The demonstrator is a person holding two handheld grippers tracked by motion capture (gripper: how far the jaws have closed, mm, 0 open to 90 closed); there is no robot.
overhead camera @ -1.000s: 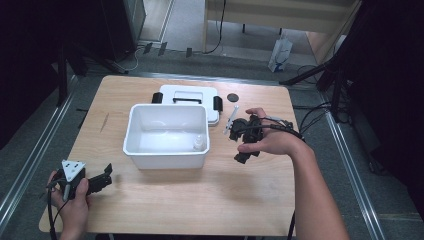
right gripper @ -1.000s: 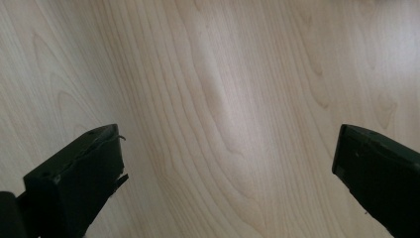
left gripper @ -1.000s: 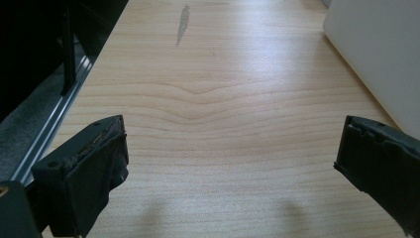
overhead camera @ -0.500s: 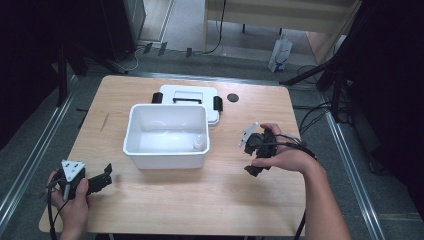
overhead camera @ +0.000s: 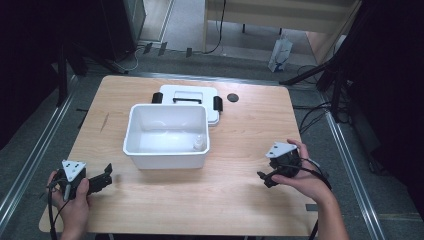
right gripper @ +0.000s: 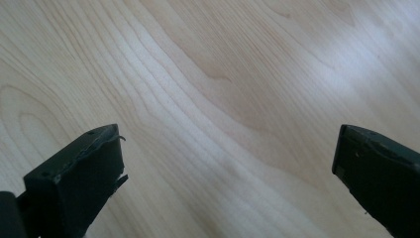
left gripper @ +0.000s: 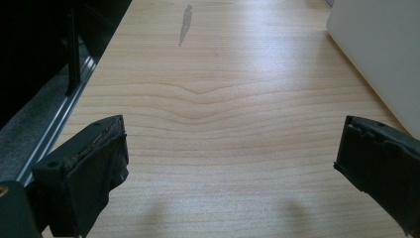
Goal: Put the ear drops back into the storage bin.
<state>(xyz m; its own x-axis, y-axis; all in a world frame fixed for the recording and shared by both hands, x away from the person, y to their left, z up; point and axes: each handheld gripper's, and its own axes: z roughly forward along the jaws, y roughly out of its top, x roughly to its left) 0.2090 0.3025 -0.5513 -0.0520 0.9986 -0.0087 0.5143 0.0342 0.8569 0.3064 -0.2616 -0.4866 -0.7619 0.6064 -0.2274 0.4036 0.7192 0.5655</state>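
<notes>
A white plastic box (overhead camera: 167,157) stands open at the table's middle, with a small clear bottle (overhead camera: 199,143) inside by its near right wall. Its white lid (overhead camera: 190,95) with black latches lies flat just behind it. My left gripper (overhead camera: 103,177) rests low at the front left corner, held in a hand, open with nothing between its jaws (left gripper: 233,163). The box's side wall (left gripper: 381,54) is at the right of the left gripper view. My right gripper (overhead camera: 266,178) is held at the front right, tilted down at bare wood, open and holding nothing (right gripper: 228,168).
A small dark round disc (overhead camera: 232,97) lies on the table (overhead camera: 250,135) behind and right of the lid. Metal rails run along both sides of the table (overhead camera: 30,165). A dark streak marks the wood at the left (left gripper: 186,22). Cables trail from the right gripper.
The right hand has pulled its gripper back from beside the box toward the front right of the table and lowered it. The left gripper has stayed put.
</notes>
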